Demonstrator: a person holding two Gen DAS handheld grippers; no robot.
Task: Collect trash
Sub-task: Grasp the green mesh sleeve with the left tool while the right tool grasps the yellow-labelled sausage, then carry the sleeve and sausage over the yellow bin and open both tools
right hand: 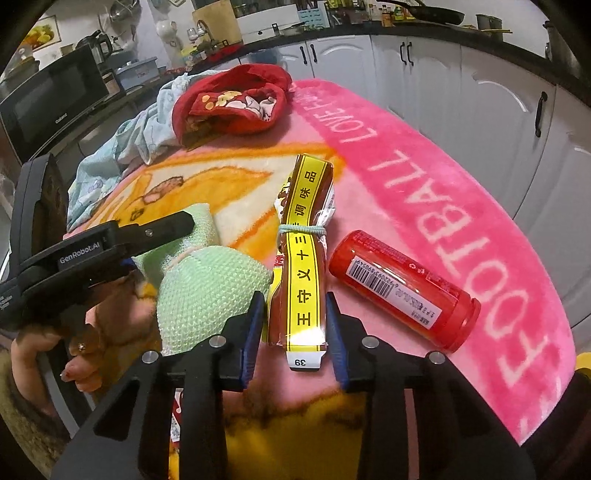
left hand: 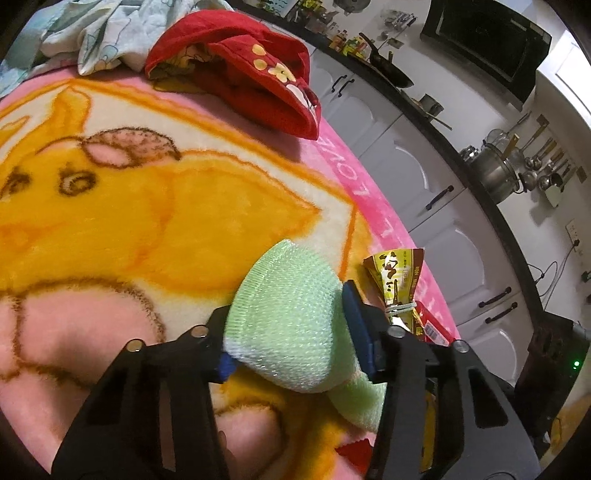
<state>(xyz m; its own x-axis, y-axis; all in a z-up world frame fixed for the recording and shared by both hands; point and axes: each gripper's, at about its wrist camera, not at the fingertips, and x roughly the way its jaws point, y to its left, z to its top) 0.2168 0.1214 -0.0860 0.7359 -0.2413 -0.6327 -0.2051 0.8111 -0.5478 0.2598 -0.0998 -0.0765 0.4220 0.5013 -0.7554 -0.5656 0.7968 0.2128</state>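
A plush pink blanket [right hand: 424, 192] with a yellow cartoon print and white lettering covers the surface on which everything lies; whether a bed or a table is under it cannot be told. Behind it runs a kitchen counter [right hand: 424, 31] with a dark top and white cupboard doors, crowded with pans, bottles and a black microwave [right hand: 51, 99]. At the blanket's far end a pale blue patterned cloth [right hand: 122, 147] lies crumpled, and a red folded garment [right hand: 236, 99] with yellow flowers rests just beside it, partly over it. Nearer, a green mesh scrubber [left hand: 291, 317] sits between the fingers of the left claw [left hand: 291, 332], whose blue pads press into both its sides, so this claw is clamped on it; a person's hand [right hand: 77, 354] holds that tool by its handle. To the right of the scrubber lies a brown and yellow seasoning packet [right hand: 303, 258], tied round the middle with a pale band. The right claw [right hand: 295, 332] straddles the packet's near end, its pads close to both sides; whether they press on it cannot be told. A red plastic bottle [right hand: 402, 291] with a barcode label lies on its side just right of the packet, near the right claw's outer finger.
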